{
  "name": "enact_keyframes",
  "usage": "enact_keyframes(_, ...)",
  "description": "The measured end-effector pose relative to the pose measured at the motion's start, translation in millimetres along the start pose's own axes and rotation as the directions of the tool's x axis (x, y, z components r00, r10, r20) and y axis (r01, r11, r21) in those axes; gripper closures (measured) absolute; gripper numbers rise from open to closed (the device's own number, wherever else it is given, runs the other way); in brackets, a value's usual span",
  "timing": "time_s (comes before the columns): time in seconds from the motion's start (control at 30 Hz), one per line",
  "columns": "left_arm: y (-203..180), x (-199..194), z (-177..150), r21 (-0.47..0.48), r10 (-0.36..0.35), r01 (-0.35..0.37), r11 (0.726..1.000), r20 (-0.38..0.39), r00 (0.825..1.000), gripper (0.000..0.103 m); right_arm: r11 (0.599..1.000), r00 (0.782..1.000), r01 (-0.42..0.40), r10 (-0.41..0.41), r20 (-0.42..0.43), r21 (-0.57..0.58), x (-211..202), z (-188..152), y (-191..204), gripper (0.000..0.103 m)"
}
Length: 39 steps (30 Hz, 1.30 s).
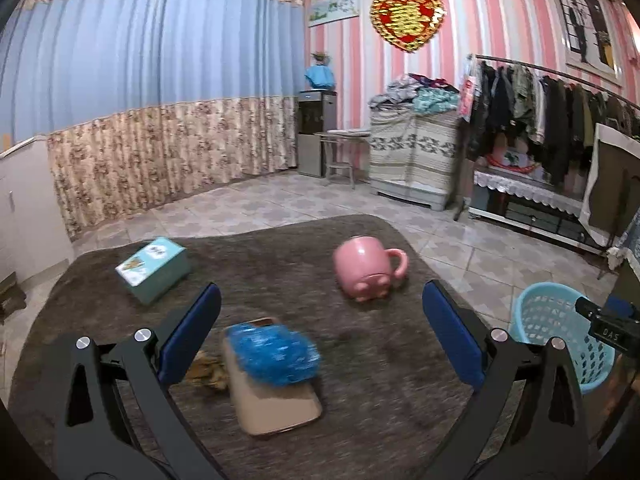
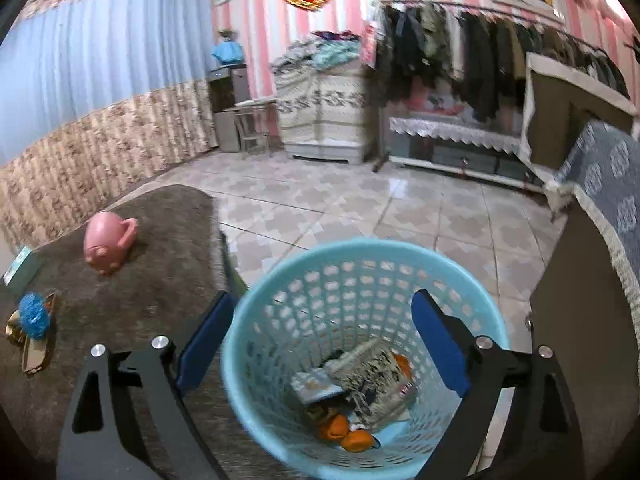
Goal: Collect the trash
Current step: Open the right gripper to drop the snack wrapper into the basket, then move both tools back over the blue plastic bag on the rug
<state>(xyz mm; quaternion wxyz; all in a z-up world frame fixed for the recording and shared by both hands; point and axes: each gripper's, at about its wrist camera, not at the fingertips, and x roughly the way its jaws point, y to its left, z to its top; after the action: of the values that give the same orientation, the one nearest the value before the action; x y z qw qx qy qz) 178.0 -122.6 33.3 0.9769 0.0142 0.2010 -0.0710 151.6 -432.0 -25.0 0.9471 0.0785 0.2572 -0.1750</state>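
A crumpled blue wrapper (image 1: 274, 354) lies on a tan phone (image 1: 276, 400) on the brown-covered table (image 1: 380, 380). A brownish scrap (image 1: 206, 370) lies beside the phone's left edge. My left gripper (image 1: 320, 332) is open above the table, its jaws wide on either side of the wrapper. My right gripper (image 2: 322, 336) is open and empty over the light blue mesh basket (image 2: 360, 264), which holds paper scraps and orange peel (image 2: 348, 434). The wrapper also shows at the far left of the right wrist view (image 2: 34, 316). The basket shows in the left wrist view (image 1: 560, 332).
A pink mug (image 1: 368, 272) lies on its side and a teal box (image 1: 154, 270) sits at the table's far left. The basket stands on the tiled floor (image 2: 360, 208) just right of the table. A dark cabinet (image 2: 592, 320) stands right of the basket.
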Motion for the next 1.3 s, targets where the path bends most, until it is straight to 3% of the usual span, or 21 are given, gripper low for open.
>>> enact_keyframes(0.33,65.2,-18.6,-17.0,-0.064,0.097,-0.098,0.993,-0.026,0.995,0.006,0.992,0.993,-0.102,0.106,0.045,-0.073,-22.2,5.4,59.2,0.013)
enact_keyframes(0.6,106.7,-25.7,-25.7,-0.092,0.158,-0.161,0.983,-0.041,0.987,0.006,0.981,0.988,-0.134,0.142,0.053,-0.137,-35.8,2.6,103.5,0.013)
enact_keyframes(0.83,129.4,-31.6,-33.8,-0.094,0.219,-0.221,0.971,-0.034,0.975,0.006,0.971,0.98,-0.186,0.194,0.039,-0.15,-47.5,0.5,132.3,0.013)
enact_keyframes(1.3,171.8,-36.8,-51.6,-0.122,0.272,-0.277,0.953,-0.053,0.961,0.006,0.953,0.973,-0.225,0.231,0.007,-0.202,-49.8,-14.0,175.3,0.013)
